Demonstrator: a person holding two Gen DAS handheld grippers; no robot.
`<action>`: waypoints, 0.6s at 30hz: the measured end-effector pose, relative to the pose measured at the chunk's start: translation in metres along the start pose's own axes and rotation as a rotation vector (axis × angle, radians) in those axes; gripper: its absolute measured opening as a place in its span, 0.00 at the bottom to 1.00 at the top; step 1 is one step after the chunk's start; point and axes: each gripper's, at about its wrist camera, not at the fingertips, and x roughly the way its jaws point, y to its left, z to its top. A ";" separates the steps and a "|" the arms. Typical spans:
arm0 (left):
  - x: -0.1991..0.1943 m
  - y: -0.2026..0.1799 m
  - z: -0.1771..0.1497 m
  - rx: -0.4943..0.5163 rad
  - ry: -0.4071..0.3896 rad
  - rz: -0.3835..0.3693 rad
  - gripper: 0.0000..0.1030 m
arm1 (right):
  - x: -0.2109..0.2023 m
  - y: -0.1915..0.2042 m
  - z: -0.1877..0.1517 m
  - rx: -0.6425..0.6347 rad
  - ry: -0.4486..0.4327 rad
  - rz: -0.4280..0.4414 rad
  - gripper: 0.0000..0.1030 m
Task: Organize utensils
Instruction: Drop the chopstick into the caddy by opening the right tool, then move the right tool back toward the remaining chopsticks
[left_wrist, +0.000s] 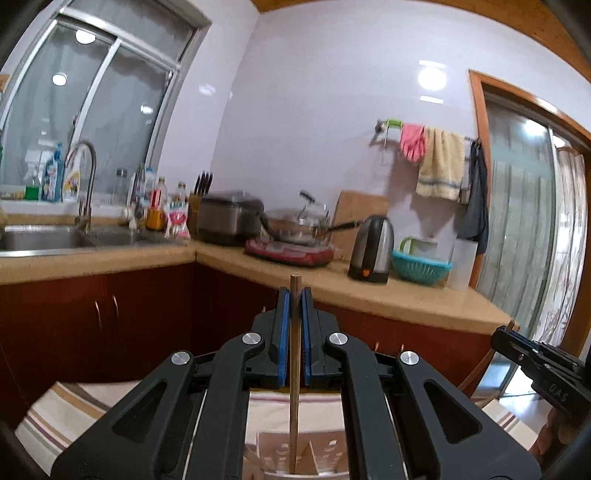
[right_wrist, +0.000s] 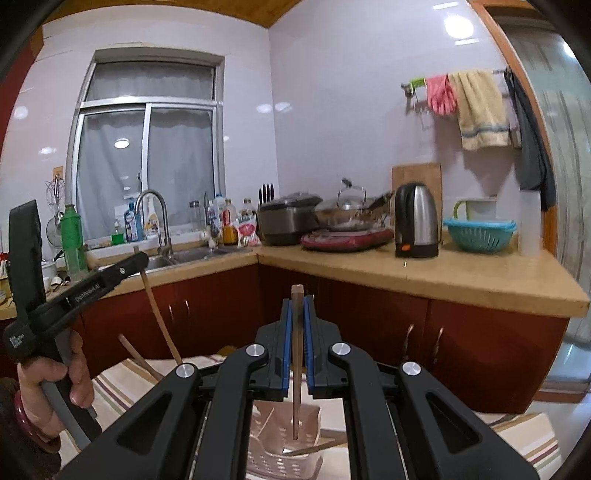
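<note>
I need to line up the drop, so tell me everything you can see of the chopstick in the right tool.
The chopstick is a thin, dark brown stick, apparently wood, with a squared top end. It stands nearly upright, clamped between the blue pads of the right tool, its top poking just above them. Its lower end hangs over the pale perforated plastic holder; whether it touches the holder I cannot tell. Nothing else touches it.

- Home kitchen, by every sign.
- Steel sink (right_wrist: 184, 256) and curved tap (right_wrist: 155, 218) below a curtained window (right_wrist: 147, 147).
- L-shaped surface (right_wrist: 424, 273) with kettle (right_wrist: 415, 219), rice cooker (right_wrist: 288, 218), lidded wok (right_wrist: 347, 210), knife block (right_wrist: 266, 192).
- Towel (right_wrist: 480, 110) and pink gloves (right_wrist: 439, 94) on a wall rail.
</note>
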 end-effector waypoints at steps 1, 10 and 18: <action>0.006 0.001 -0.008 0.001 0.025 -0.001 0.06 | 0.003 -0.001 -0.003 0.005 0.010 0.002 0.06; 0.019 0.003 -0.037 0.028 0.094 0.021 0.40 | 0.027 -0.002 -0.032 0.029 0.106 0.014 0.11; 0.003 0.004 -0.028 -0.002 0.078 0.020 0.64 | 0.009 0.002 -0.025 0.013 0.058 -0.023 0.54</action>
